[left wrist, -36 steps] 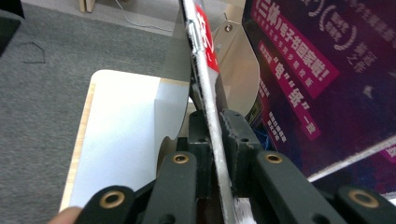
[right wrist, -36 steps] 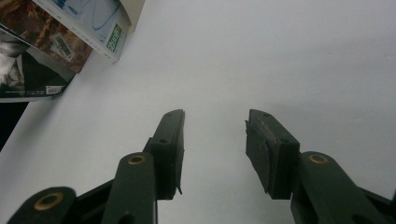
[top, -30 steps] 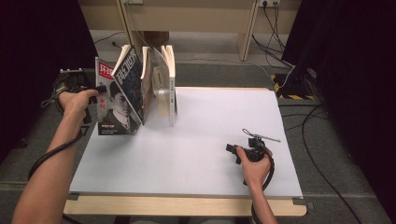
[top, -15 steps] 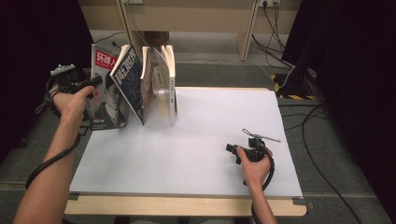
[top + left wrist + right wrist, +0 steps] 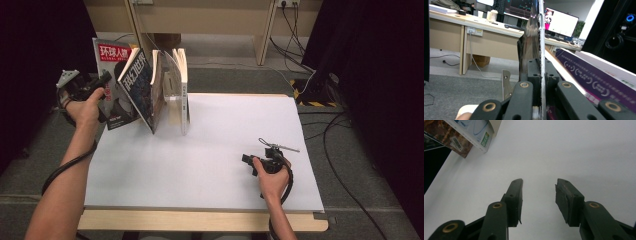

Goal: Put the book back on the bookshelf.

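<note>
Red-bannered magazine [image 5: 111,85] reading "环球人物", pinched in left gripper [image 5: 540,75] jaws

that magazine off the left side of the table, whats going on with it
A person is holding it up with the left gripper, whose jaws are shut on the magazine edge. It is lifted at the table's left side, beside a row of books standing near the far left corner, one of them leaning. The right gripper rests open and empty on the white tabletop near the right front.
</note>
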`<state>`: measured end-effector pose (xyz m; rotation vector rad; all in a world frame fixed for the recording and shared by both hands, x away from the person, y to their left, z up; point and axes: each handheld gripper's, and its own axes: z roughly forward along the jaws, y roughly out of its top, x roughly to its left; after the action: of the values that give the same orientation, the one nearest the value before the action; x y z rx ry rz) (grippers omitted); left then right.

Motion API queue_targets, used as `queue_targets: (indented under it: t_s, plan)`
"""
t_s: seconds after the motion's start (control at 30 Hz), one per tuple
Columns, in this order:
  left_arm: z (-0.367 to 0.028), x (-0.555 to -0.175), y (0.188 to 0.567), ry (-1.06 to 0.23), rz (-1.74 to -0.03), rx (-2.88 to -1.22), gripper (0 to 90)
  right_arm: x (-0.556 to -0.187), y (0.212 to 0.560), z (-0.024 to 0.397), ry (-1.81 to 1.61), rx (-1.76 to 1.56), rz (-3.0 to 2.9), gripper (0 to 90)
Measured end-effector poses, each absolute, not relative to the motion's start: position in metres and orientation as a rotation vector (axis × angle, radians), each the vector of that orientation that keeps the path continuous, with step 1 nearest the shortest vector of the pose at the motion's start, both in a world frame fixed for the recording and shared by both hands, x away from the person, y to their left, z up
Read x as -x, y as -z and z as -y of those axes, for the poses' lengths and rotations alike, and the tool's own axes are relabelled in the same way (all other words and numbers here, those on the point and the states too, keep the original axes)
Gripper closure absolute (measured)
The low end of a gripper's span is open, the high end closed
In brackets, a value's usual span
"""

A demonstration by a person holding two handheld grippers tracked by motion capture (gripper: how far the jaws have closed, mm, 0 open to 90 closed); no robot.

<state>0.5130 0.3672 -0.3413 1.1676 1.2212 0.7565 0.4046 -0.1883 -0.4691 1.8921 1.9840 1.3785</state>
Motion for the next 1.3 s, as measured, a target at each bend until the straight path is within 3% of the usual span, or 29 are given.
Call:
queue_targets:
  t_s: [0.17,0.43,0.53,0.63,0.9,1.07,1.17,1.23,1.3]
  plan:
    - [-0.371,-0.511,0.357,-0.773,-1.252,-1.19,85.2,-0.405,0.467,0.19,-1.386,-1.881,-1.977,57.2]
    - [-0.38,-0.507,0.358,-0.728,-1.314,-1.42,75.7,-0.405,0.468,0.189,-1.381,-1.879,-1.981,57.2]
    - [-0.384,-0.508,0.358,-0.685,-1.326,-1.401,75.0,-0.405,0.468,0.189,-1.38,-1.882,-1.981,57.2]
    - [-0.388,-0.513,0.355,-0.615,-1.392,-1.337,68.9,-0.405,0.469,0.188,-1.38,-1.881,-1.985,57.2]
    - [-0.393,-0.531,0.349,-0.576,-1.495,-1.271,61.2,-0.405,0.469,0.189,-1.385,-1.878,-1.986,57.2]
    - [-0.394,-0.539,0.346,-0.546,-1.524,-1.255,66.0,-0.405,0.469,0.189,-1.388,-1.882,-1.984,57.1]
    - [-0.395,-0.542,0.343,-0.485,-1.545,-1.246,74.2,-0.406,0.469,0.189,-1.386,-1.883,-1.987,57.1]
    - [-0.395,-0.545,0.342,-0.386,-1.554,-1.212,76.5,-0.406,0.469,0.188,-1.386,-1.884,-1.99,57.1]
    - [-0.393,-0.546,0.34,-0.38,-1.552,-1.239,77.5,-0.406,0.469,0.188,-1.387,-1.882,-1.99,57.1]
